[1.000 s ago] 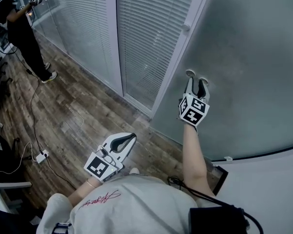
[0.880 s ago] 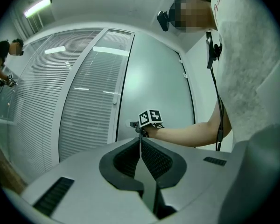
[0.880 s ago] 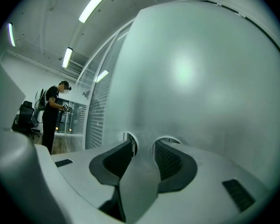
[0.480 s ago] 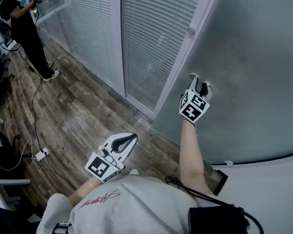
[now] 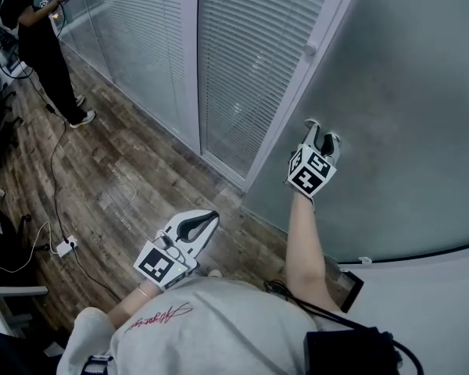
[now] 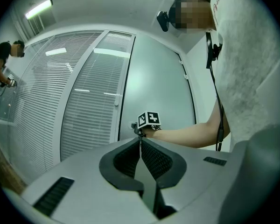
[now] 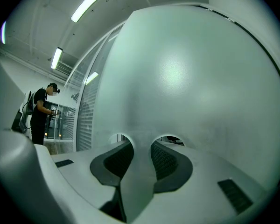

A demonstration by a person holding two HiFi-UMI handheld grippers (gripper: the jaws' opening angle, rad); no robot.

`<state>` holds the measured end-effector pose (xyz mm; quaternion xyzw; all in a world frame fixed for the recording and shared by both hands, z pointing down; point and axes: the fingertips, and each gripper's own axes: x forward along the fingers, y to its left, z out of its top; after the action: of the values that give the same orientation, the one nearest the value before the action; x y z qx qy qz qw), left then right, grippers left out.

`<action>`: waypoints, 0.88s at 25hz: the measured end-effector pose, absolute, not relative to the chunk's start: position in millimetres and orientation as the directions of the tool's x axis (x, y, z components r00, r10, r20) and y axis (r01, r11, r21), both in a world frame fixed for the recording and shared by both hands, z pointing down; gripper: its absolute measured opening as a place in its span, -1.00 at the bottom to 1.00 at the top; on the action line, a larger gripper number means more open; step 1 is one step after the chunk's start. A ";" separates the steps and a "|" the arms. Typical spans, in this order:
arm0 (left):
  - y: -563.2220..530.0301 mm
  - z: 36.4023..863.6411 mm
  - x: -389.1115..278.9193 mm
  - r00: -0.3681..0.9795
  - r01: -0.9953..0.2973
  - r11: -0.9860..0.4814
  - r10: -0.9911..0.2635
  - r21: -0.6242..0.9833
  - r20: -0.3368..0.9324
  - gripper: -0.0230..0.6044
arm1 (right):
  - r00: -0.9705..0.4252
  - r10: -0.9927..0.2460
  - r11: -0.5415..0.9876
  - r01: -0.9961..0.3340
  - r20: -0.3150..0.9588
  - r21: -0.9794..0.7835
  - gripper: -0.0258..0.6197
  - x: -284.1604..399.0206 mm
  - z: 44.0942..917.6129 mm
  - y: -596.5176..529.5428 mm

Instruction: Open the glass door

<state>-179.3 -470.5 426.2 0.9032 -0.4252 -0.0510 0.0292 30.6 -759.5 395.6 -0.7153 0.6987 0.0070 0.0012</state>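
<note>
Up ahead, the glass door (image 5: 406, 116) fills the right side of the head view as a broad frosted pane, with its left edge running along a white frame next to a partition of slatted blinds (image 5: 242, 53). The right gripper (image 5: 320, 131) is raised at the end of a bare, outstretched arm, and its tips are right up against the frosted pane, not far from that left edge. In the right gripper view its jaws stand apart; they have just been closing a little. Nothing sits between them, and only the flat glass is directly in front. The tips appear to touch the pane, though actual contact cannot be confirmed. The left gripper (image 5: 211, 217) hangs low, just in front of the person's grey shirt and over the wooden floor (image 5: 117, 178), well apart from the door. In the left gripper view its jaws are pressed together and hold nothing. A second person in dark clothes (image 5: 39, 45) stands at the far end of the blinds partition, at the top left of the head view.
</note>
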 end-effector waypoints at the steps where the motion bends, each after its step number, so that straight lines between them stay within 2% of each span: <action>1: -470.4 424.8 -180.4 0.637 -0.762 -0.640 -0.768 0.094 -0.068 -0.85 | 0.025 -1.000 -0.026 -1.000 -0.011 0.009 -0.51 30.0 395.6 -757.9; 10: -470.7 424.8 -187.3 0.691 -0.718 -0.692 -0.722 0.081 -0.043 -0.85 | 0.015 -1.000 -0.015 -1.000 0.003 0.008 -0.52 23.4 398.5 -739.8; 22: -457.1 414.8 -193.5 0.757 -0.643 -0.761 -0.649 0.086 -0.077 -0.85 | -0.014 -1.000 0.014 -1.000 0.015 0.015 -0.51 10.7 399.4 -691.9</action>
<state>-193.5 -457.1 414.8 0.9369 -0.3449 -0.0512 0.0270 10.7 -691.9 399.4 -0.7022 0.7119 0.0003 -0.0107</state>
